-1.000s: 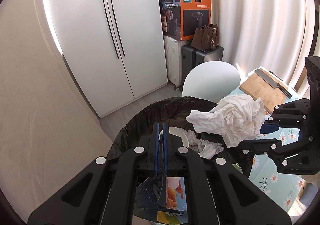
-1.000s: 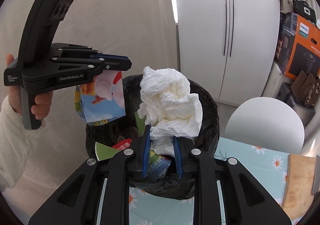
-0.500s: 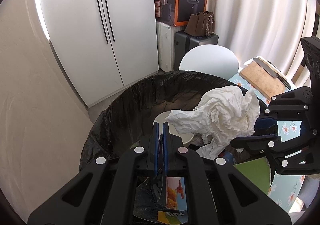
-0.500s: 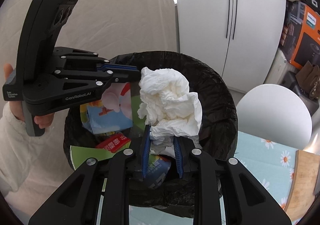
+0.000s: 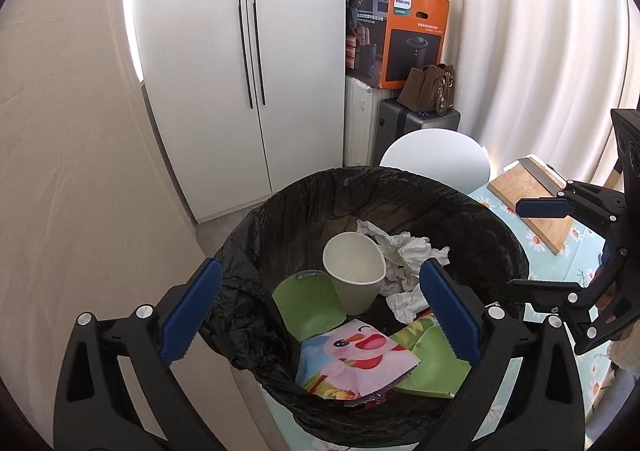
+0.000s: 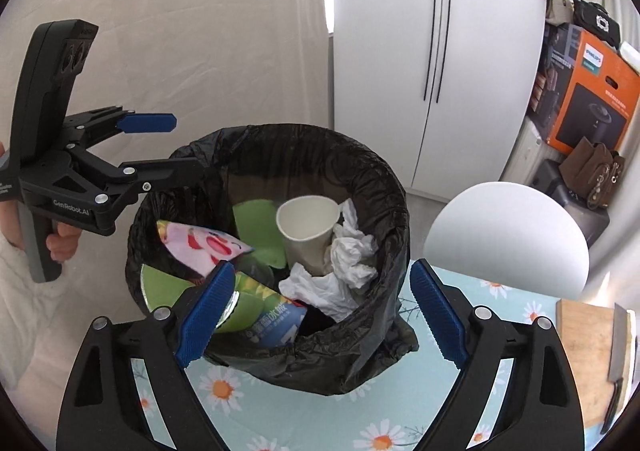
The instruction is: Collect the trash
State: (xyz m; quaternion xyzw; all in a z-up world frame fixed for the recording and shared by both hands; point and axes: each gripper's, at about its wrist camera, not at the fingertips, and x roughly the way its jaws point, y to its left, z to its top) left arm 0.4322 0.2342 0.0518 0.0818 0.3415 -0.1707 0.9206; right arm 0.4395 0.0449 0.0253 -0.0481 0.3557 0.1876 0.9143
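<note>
Tools [image 5: 320, 307] [image 6: 320, 307] just opened wide, empty; blue packet [image 6: 276, 325], seemingly, only in right view.

A white chair [image 5: 436, 159] is standing beside the daisy-print table [image 6: 304, 411], a cutting board [image 5: 532, 207] lying on it; behind the chair, an orange box [image 5: 400, 35] is sitting atop suitcases [image 5: 400, 131].

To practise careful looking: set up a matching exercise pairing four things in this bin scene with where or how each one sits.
Things:
1. paper cup
2. crumpled tissue
3. cartoon wrapper
4. cutting board

States:
A. flat on the flowered tablecloth
B. wadded beside the cup
C. tilted, mouth open, in the bin
D. lying printed side up on the other trash

Pairs: 1-C, 2-B, 3-D, 4-A
</note>
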